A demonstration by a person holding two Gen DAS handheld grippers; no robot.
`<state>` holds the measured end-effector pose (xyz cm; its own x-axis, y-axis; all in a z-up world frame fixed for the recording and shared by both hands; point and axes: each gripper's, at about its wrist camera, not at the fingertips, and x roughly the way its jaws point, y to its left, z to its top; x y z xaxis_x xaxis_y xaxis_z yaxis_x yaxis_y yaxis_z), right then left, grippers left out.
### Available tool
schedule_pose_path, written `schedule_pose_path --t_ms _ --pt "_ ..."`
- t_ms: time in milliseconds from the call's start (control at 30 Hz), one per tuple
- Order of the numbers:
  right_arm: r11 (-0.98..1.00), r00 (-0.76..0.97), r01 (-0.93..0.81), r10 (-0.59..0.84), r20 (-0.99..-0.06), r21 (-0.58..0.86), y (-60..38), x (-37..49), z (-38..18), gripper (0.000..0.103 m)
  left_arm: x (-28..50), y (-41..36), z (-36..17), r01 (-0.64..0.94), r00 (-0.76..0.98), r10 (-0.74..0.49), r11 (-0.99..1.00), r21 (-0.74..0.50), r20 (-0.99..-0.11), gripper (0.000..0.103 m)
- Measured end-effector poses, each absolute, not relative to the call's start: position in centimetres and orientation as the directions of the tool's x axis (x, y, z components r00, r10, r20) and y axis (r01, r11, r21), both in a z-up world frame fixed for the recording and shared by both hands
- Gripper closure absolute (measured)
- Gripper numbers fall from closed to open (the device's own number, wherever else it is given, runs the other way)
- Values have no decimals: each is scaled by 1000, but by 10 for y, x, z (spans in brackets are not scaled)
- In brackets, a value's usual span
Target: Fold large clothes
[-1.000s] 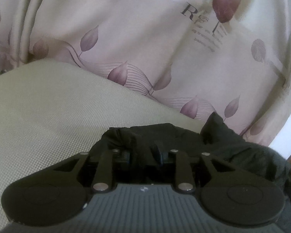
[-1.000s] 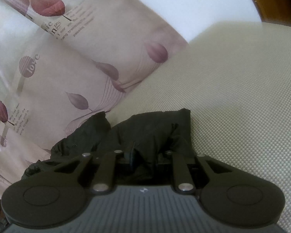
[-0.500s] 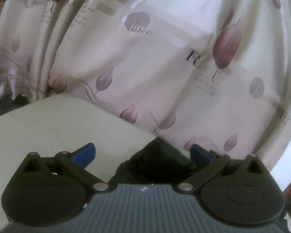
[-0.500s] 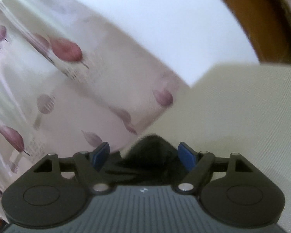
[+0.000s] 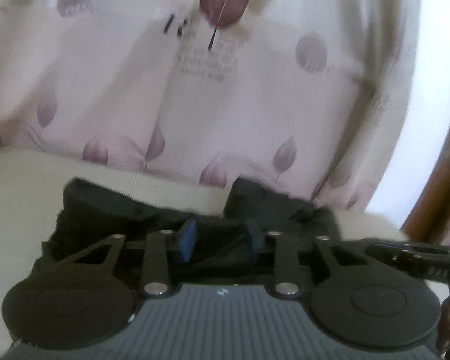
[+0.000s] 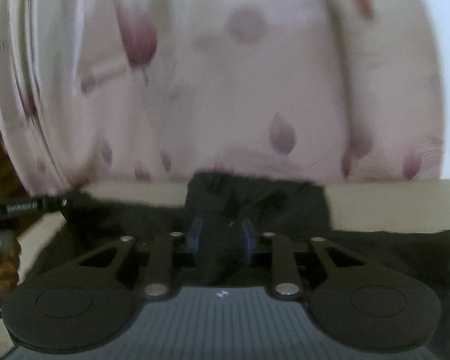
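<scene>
A black garment [image 5: 111, 210] lies bunched on the beige woven surface [image 5: 21, 186] by the curtain. My left gripper [image 5: 220, 241] has its blue pads [image 5: 189, 240] closed in on a fold of the black cloth. In the right wrist view the same garment [image 6: 261, 201] spreads wide below the camera. My right gripper [image 6: 222, 238] has its blue pads [image 6: 196, 237] pinched on a ridge of the black cloth. Both views are blurred by motion.
A pale pink curtain with purple leaf prints [image 5: 225, 96] hangs close behind the surface and also fills the right wrist view [image 6: 225, 90]. A brown wooden frame [image 5: 438, 186] stands at the right. The other gripper's body [image 5: 414, 258] shows at the right edge.
Half a second ago both grippers were wide open above the garment. Now both have come down and closed on the black cloth. Both cameras have swung toward the curtain.
</scene>
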<state>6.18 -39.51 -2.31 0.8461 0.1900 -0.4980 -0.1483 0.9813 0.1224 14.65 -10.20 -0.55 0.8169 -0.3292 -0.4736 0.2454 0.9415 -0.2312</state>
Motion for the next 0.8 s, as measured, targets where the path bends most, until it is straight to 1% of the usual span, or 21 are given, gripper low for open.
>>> schedule_pose_path --t_ms 67,100,167,233,267,333,500,600,667,800 --pt "985 819 -146 173 -547 93 -388 79 -36 81 159 -97 -19 203 799 -291 954 -219 -526 70" --pt "987 804 -137 160 -572 82 -387 87 -44 81 167 -92 -25 181 791 -277 958 -225 -545 74" --pt "988 773 -126 151 -616 85 -392 98 -58 81 180 -80 -41 136 760 -266 957 -256 -593 74" --pt "985 743 -111 171 -647 133 -400 106 -72 82 188 -65 -58 99 741 -275 947 -305 -613 88" --pt "981 736 -106 188 -650 163 -403 108 -78 82 189 -59 -65 90 736 -283 941 -325 -615 90" --pt "968 734 -94 224 -641 231 -410 109 -89 83 191 -50 -74 87 733 -302 930 -356 -609 92" --pt "929 759 -72 287 -584 363 -427 105 -107 85 187 -51 -87 104 747 -300 934 -341 -593 92" --pt "911 747 -64 314 -586 406 -434 109 -107 85 186 -50 -90 106 745 -301 934 -340 -596 92" --pt "878 740 -55 356 -571 476 -449 108 -99 85 187 -52 -90 110 747 -299 936 -333 -593 92" --pt "848 813 43 277 -512 528 -499 86 -69 83 185 -54 -92 110 753 -296 937 -330 -588 92"
